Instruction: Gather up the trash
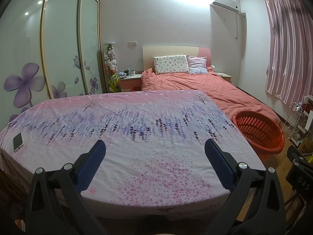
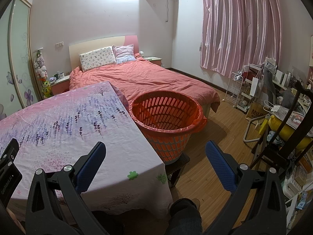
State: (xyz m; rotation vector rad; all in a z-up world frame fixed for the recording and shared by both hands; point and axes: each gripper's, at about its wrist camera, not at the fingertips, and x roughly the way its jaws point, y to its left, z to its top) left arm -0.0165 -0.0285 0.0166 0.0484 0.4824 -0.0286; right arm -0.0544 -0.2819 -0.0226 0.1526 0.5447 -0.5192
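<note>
both grippers, left (image 1: 154,146) and right (image 2: 155,148), gape empty; the bin (image 2: 166,121) looks light and stiff, best gripped at its rim

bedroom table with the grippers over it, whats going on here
A person holds two grippers over a table covered in a floral cloth. The left gripper and right gripper are both open and hold nothing. An orange basket lined with a bag waits beside the table. Only a phone lies on the cloth; no trash is visible.

Left gripper (image 1: 154,154) spread over floral table (image 1: 156,176) (phone (image 1: 17,142) far-left).
</note>
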